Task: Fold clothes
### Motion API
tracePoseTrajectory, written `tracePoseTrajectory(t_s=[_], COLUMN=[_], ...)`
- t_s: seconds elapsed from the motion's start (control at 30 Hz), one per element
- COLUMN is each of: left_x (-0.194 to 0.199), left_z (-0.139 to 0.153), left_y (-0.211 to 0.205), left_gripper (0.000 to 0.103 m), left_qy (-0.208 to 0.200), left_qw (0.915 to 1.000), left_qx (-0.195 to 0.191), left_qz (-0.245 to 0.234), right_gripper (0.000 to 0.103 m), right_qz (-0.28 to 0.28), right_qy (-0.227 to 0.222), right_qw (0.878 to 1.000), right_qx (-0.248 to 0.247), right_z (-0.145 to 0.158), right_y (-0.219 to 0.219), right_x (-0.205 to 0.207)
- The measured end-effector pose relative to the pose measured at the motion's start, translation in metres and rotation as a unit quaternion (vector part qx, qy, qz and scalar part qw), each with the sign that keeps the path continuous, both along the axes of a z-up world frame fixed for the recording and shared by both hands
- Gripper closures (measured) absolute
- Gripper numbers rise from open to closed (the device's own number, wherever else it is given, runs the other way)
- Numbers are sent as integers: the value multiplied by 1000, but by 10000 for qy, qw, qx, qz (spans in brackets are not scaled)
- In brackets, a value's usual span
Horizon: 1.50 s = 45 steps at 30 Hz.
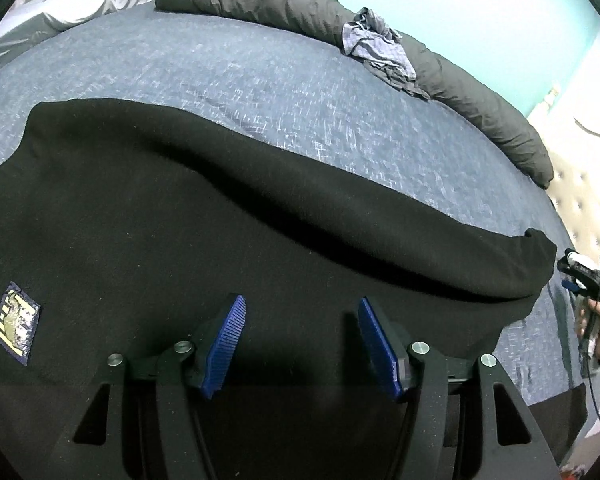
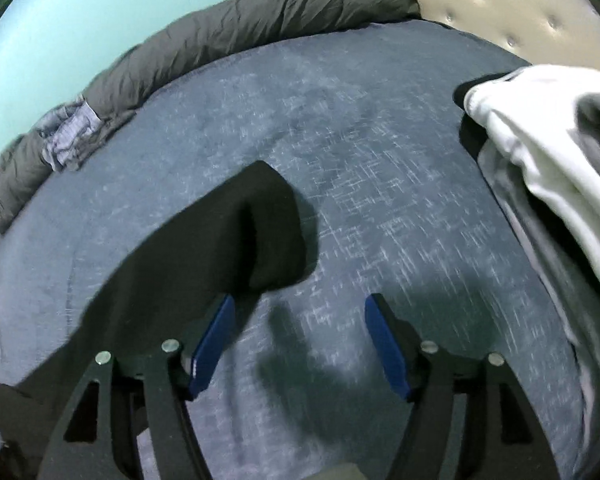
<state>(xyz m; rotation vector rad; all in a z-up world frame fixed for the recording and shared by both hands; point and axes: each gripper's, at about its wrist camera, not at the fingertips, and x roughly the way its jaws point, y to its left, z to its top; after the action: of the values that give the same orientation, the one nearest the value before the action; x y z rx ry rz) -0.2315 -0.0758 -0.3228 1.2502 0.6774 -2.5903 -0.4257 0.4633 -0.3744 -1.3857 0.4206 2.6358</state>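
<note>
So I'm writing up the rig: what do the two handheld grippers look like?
Both the left gripper and right gripper have black plastic frames with silver pivot bolts and blue ribbed pads on the fingers. The left view shows cables trailing from the right one.

Bed [image 1: 260,92], blue mottled cover. On it: black garment [image 1: 220,240] spread near edge; grey duvet [image 1: 440,68] along far side; white-grey clothes pile [image 2: 540,152] by headboard.
</note>
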Motion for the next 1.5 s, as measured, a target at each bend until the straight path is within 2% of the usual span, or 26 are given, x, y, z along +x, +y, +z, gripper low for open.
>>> tracePoseTrajectory(t_s=[0.1, 0.17, 0.2, 0.27, 0.47, 0.67, 0.73, 0.83, 0.87, 1.0, 1.13, 1.2, 1.27, 1.3, 1.4, 1.5], left_x=[-1, -2, -2, -2, -3, 0, 2, 4, 5, 6, 7, 7, 7, 7, 7, 7], left_z=[-2, -3, -4, -4, -3, -1, -1, 0, 1, 1, 1, 2, 2, 2, 2, 3], left_y=[2, 3, 4, 5, 2, 0, -1, -3, -3, -5, -5, -4, -4, -4, -3, -3], left_gripper=[40, 38, 38, 37, 37, 37, 37, 37, 37, 37, 37, 37, 37, 37, 37, 37], left_qy=[-32, -44, -47, -49, -43, -11, -5, 5, 5, 4, 3, 7, 6, 3, 4, -4], left_qw=[10000, 9999, 9999, 9999, 10000, 10000, 10000, 10000, 10000, 9999, 9999, 9999, 9999, 9999, 9999, 9999], left_qx=[-49, -94, -110, -126, -80, -1, 23, 57, 68, 98, 113, 96, 85, 82, 71, 41], left_qz=[-3, -19, -28, -36, -23, -9, 0, 13, 18, 28, 59, 61, 71, 81, 103, 94], right_gripper=[42, 62, 66, 91, 97, 97, 97, 97, 97, 93, 85, 77, 50, 45, 44, 44], right_qz=[23, 33, 61, 175, 278, 229, 335, 239, 217, 354, 308, 530, 918, 1191, 2084, 2728], right_qy=[16, 45, 59, 75, 337, 446, 385, 239, 131, -1041, -670, -311, -65, -16, 21, -73], right_qw=[10000, 9999, 9999, 9997, 9968, 9913, 9884, 9900, 9912, 9872, 9880, 9891, 9876, 9856, 9728, 9574], right_qx=[74, 104, 111, 162, 663, 1217, 1430, 1370, 1296, 1154, 1354, 1342, 1269, 1201, 1009, 948], right_z=[-6, -9, -10, -11, 21, 87, 101, 112, 109, 56, 55, 66, 74, 74, 69, 55], right_y=[0, -1, -1, -4, -10, 7, 8, 22, 26, 37, 28, 14, -9, -24, -76, -124], right_x=[-10, -16, -18, -19, -8, 33, 46, 72, 79, 96, 119, 122, 120, 117, 105, 93])
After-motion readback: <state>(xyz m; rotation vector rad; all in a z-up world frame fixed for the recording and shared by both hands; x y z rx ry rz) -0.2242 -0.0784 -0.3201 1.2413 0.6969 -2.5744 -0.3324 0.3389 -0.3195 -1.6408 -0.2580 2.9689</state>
